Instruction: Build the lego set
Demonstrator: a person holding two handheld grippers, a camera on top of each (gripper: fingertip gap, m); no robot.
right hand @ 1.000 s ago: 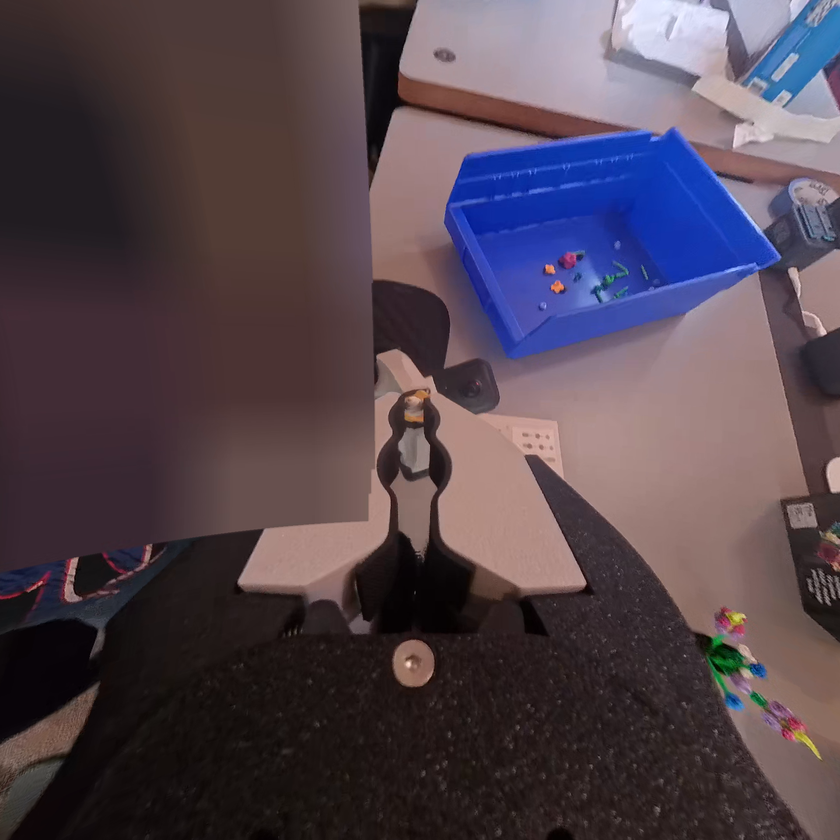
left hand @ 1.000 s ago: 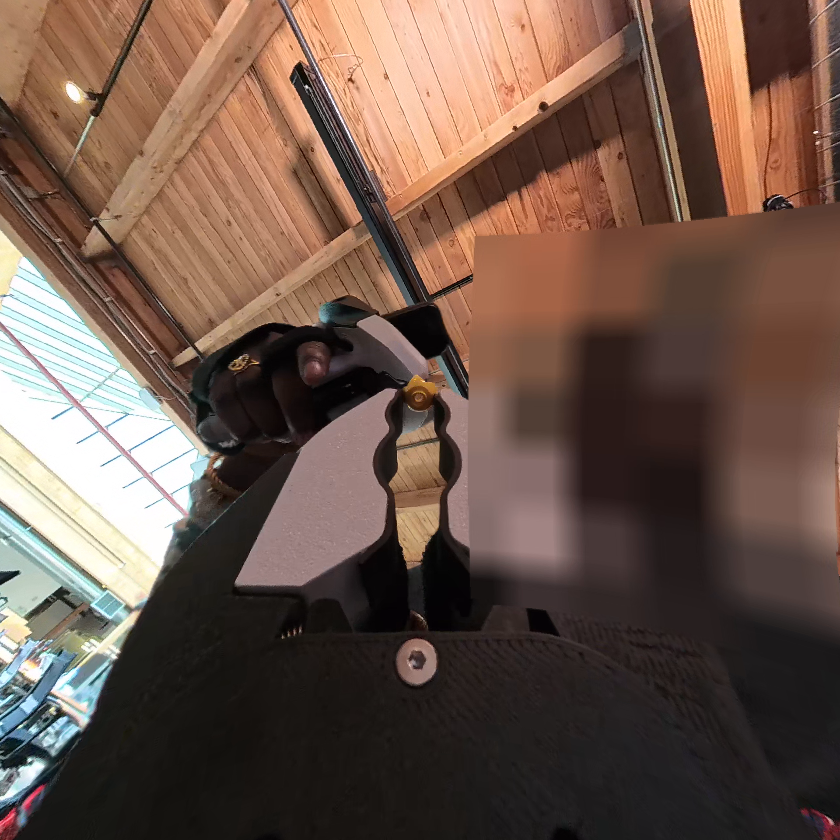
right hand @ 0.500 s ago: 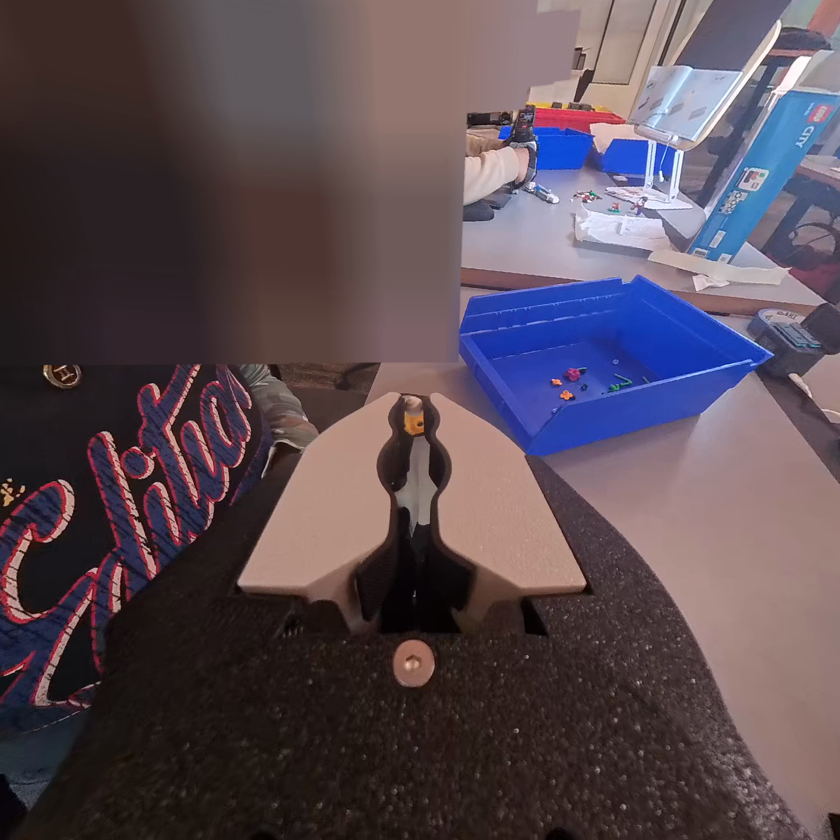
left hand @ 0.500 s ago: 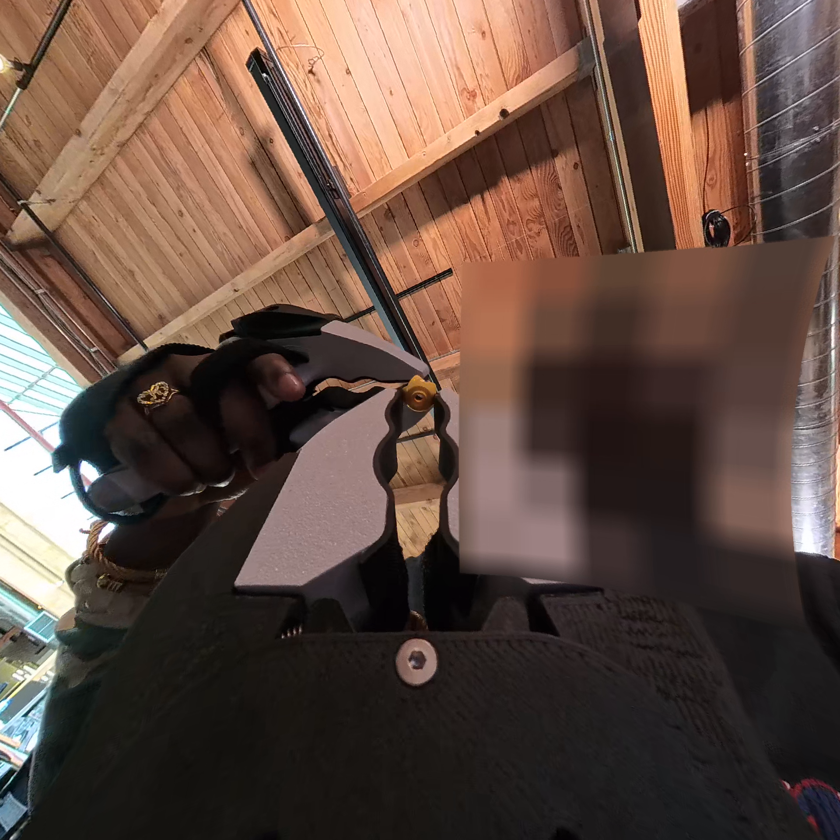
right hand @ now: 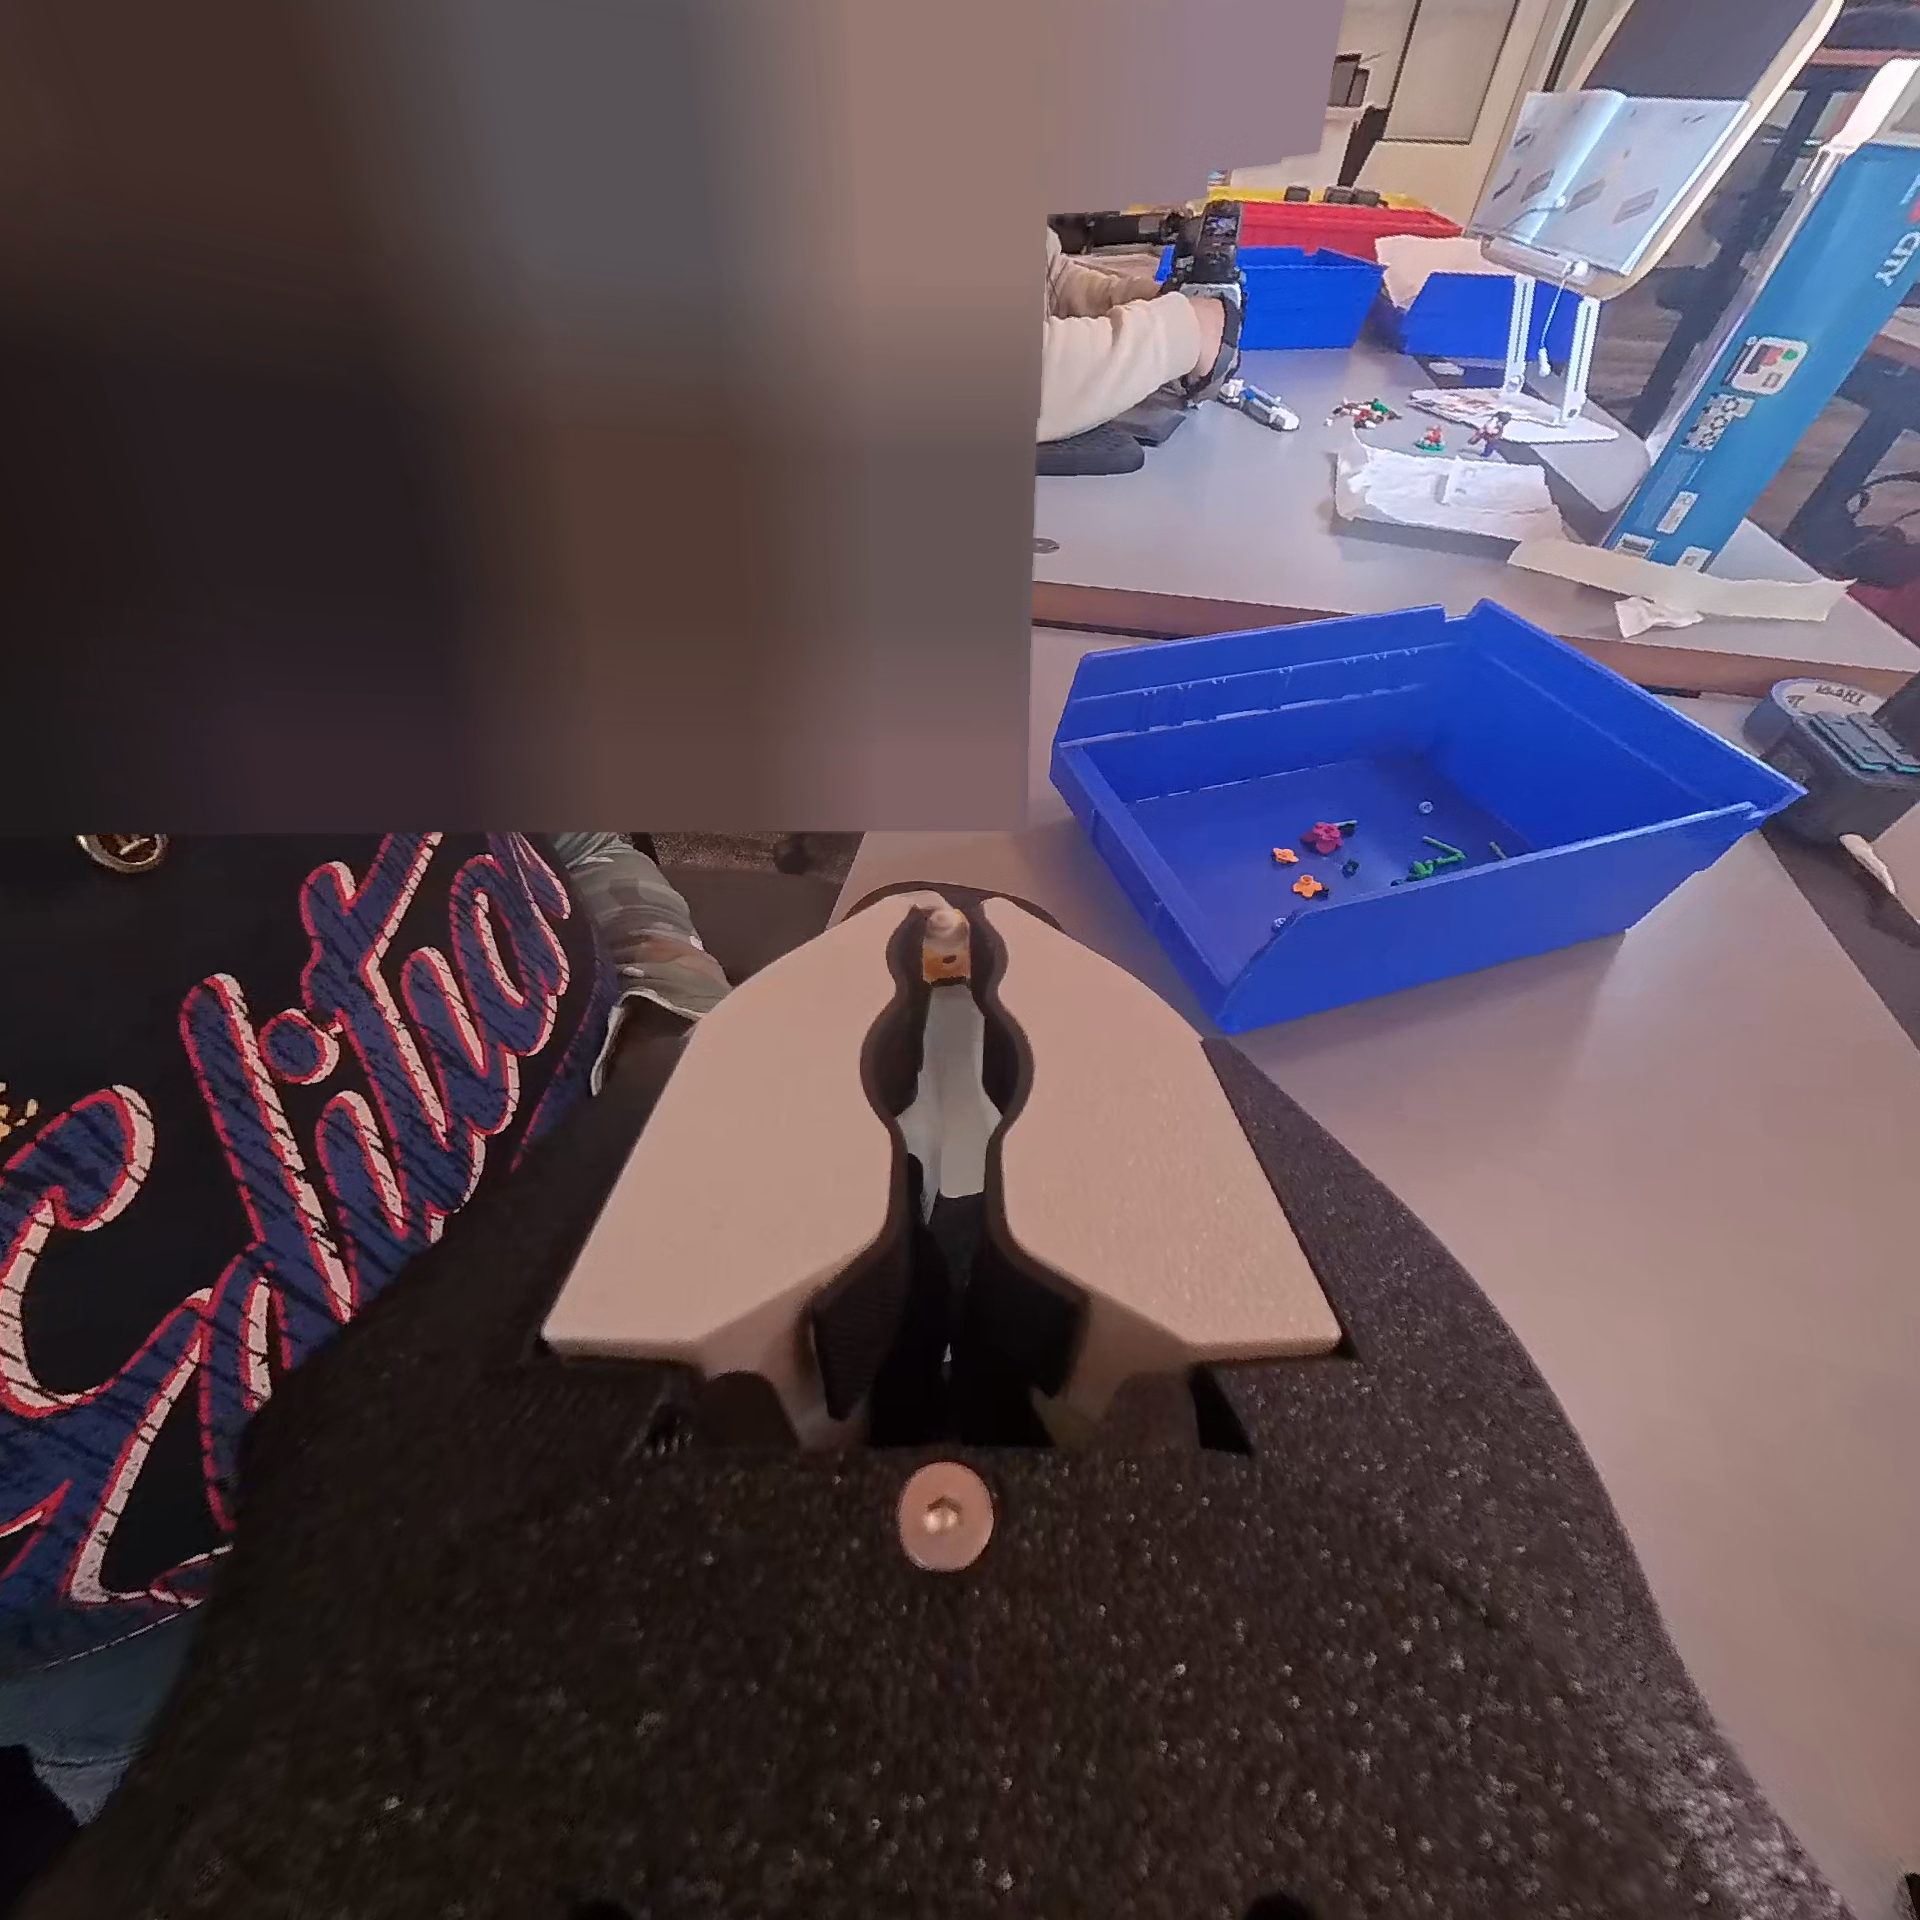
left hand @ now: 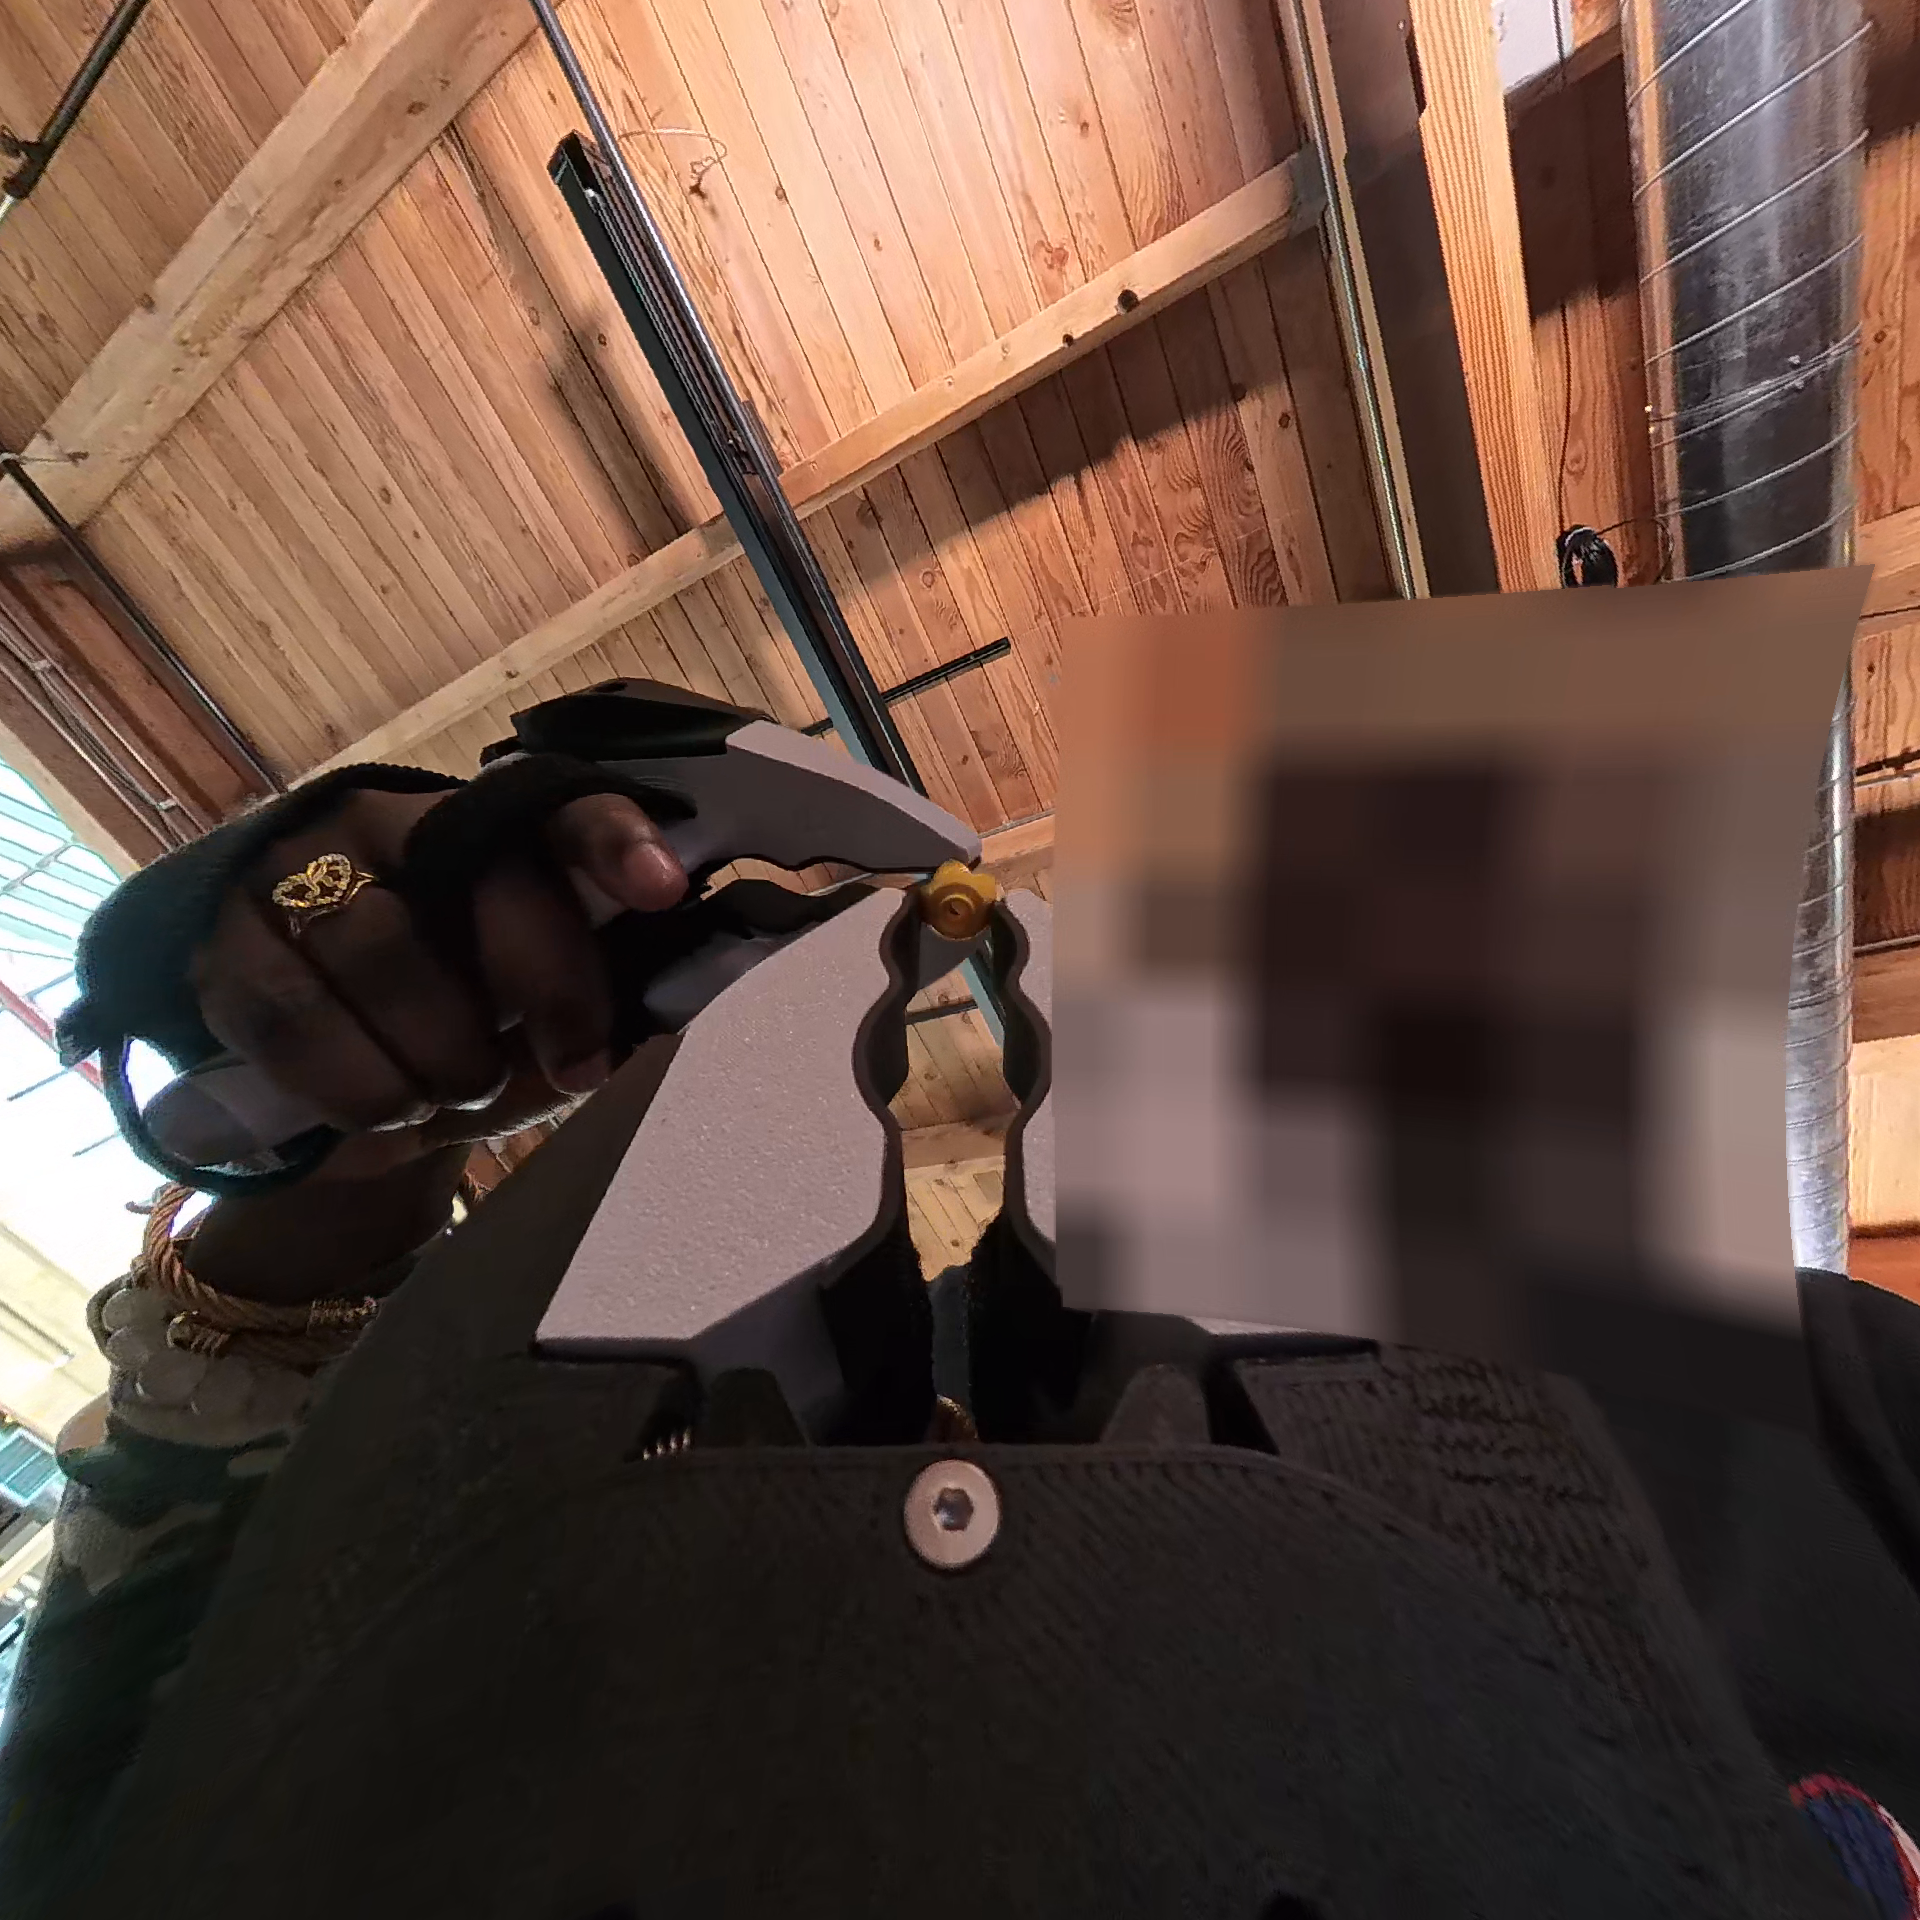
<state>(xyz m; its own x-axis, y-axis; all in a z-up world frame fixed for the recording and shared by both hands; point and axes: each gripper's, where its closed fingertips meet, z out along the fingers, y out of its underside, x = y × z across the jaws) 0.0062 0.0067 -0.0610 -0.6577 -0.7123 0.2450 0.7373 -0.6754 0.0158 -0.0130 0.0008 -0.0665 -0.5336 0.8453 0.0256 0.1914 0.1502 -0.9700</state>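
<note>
In the left wrist view my left gripper (left hand: 954,906) points up at the wooden ceiling and is shut on a small yellow flower-shaped lego piece (left hand: 954,902). A hand holds my right gripper (left hand: 940,857), which comes in from the left with its tips touching the top of that flower piece. In the right wrist view my right gripper (right hand: 945,925) is nearly closed on a tiny pale piece (right hand: 943,923) that sits right against the orange-yellow flower piece (right hand: 943,962). The left gripper's white finger (right hand: 951,1081) shows below, between the right jaws.
A blue bin (right hand: 1455,675) with several small lego pieces (right hand: 1320,836) stands on the grey table (right hand: 1558,1195) to the right. A farther table holds more bins, a blue box (right hand: 1766,364), paper and another person's sleeve (right hand: 1112,353). Left and right tips are no more than a few centimetres apart.
The right wrist view has tilted up from looking down on the table to a level view. The right gripper has closed in on the flower piece, and its tips now touch it.
</note>
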